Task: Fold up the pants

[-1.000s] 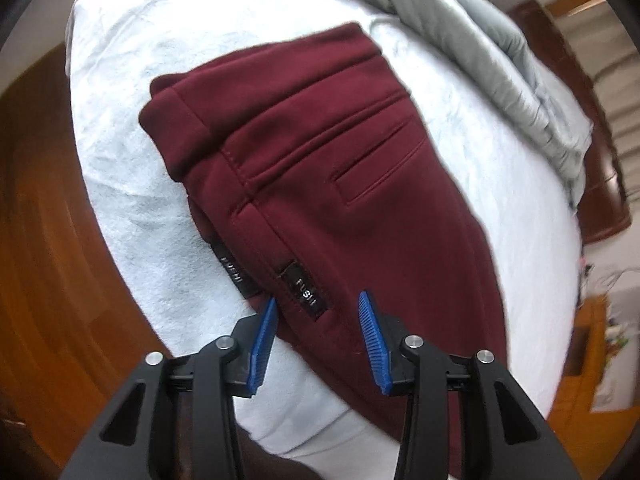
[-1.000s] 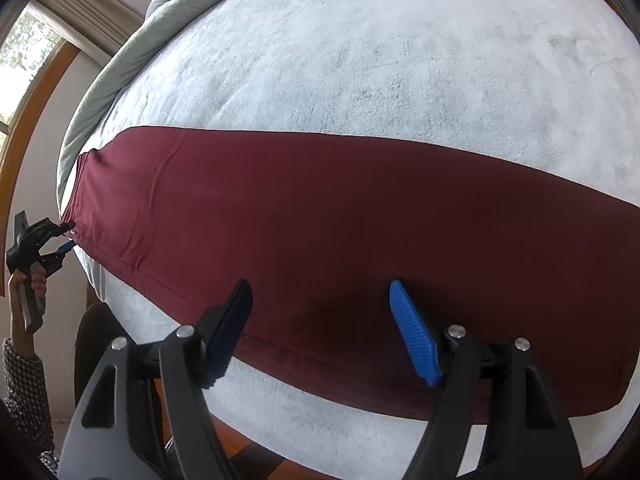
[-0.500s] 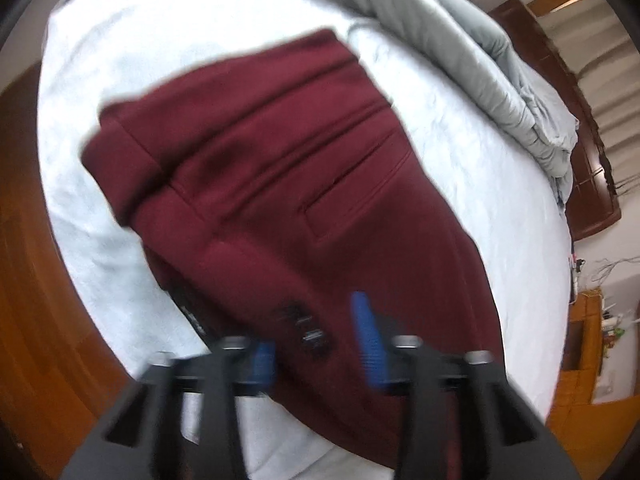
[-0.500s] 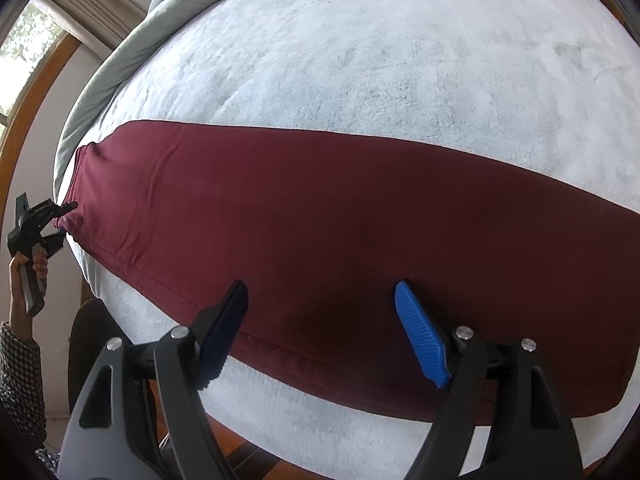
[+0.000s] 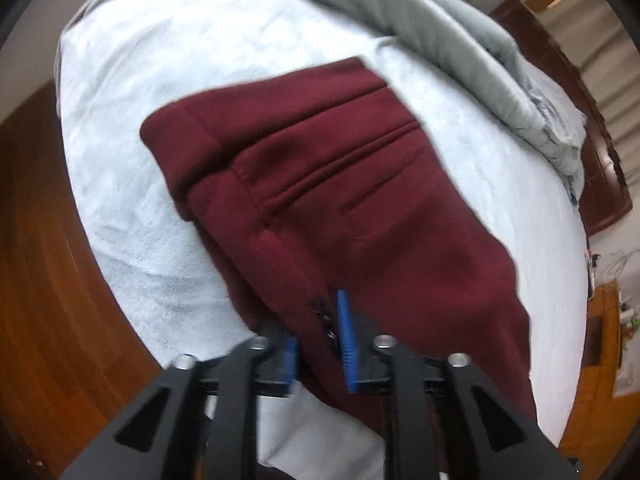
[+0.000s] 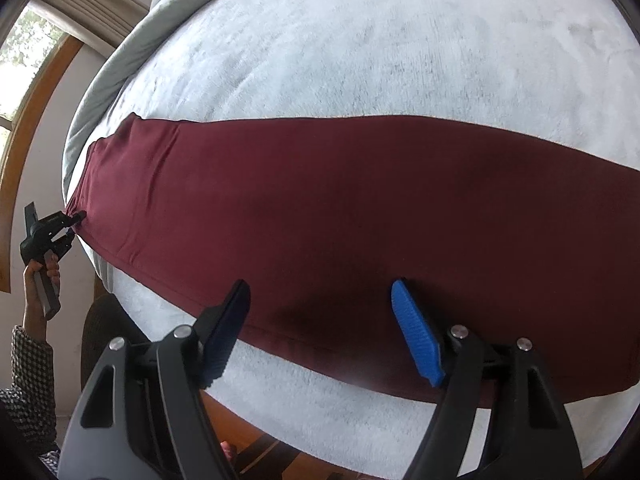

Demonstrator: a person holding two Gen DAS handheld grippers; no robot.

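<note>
Maroon pants (image 5: 360,208) lie flat on a white fleece bed cover (image 5: 160,80), waistband and back pocket toward the left wrist camera. My left gripper (image 5: 316,332) is shut on the waistband corner, cloth bunched between its blue pads. In the right wrist view the pants (image 6: 340,208) stretch across the bed as a long band. My right gripper (image 6: 320,300) is open above the near edge of the leg, touching nothing. The left gripper (image 6: 74,220) shows far left there, pinching the waistband end.
A grey duvet (image 5: 460,40) is heaped along the far side of the bed. A dark wooden headboard (image 5: 600,152) stands beyond it. Wooden floor (image 5: 44,260) lies beside the bed. A window (image 6: 24,64) is at the left in the right wrist view.
My left gripper moved forward onto the waistband corner and closed on it, lifting the cloth a little. My right gripper stayed open, shifting only slightly over the leg.
</note>
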